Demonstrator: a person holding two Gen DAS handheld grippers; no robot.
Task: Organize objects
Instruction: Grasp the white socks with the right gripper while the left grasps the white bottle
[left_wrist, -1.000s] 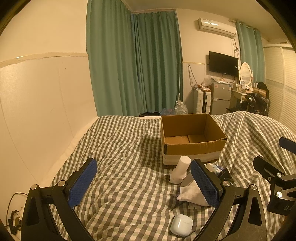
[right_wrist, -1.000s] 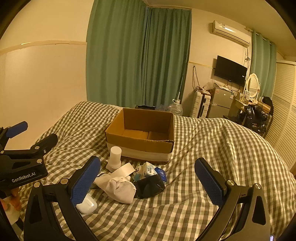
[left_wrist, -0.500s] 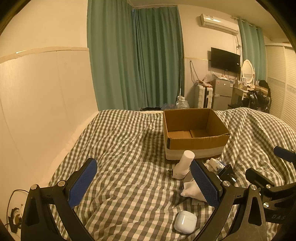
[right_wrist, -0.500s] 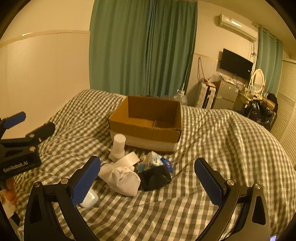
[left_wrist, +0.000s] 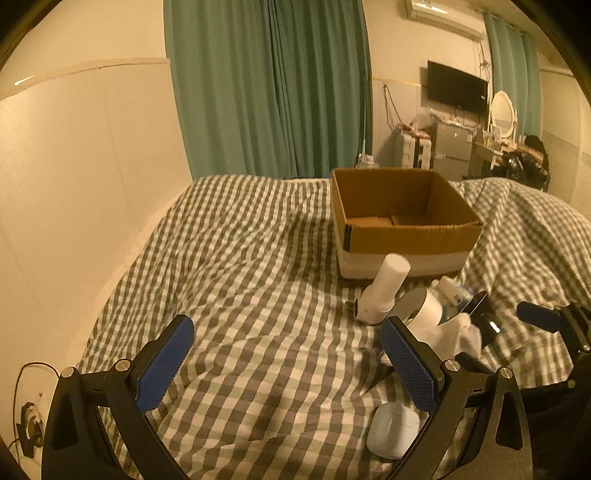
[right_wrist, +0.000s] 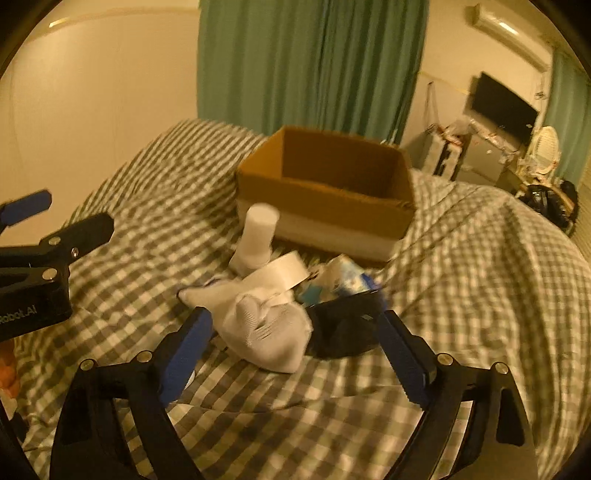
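The left gripper (left_wrist: 286, 363) hangs with fingers spread wide over bare checked bedding (left_wrist: 240, 277); a white earbud case (left_wrist: 393, 430) lies under its right finger. The right gripper (right_wrist: 295, 349), equally spread, frames a white sock (right_wrist: 266, 332) and a dark pouch (right_wrist: 343, 332), with the cardboard box (right_wrist: 325, 206) beyond the fingertips.

Checked bed (left_wrist: 258, 295) carries cardboard box (left_wrist: 406, 236), white bottle (left_wrist: 384, 295), earbud case (left_wrist: 393, 435).

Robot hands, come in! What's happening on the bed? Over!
Both grippers open, empty. Right gripper low over the white sock. Left gripper over bare blanket. Cardboard box empty, path clear.
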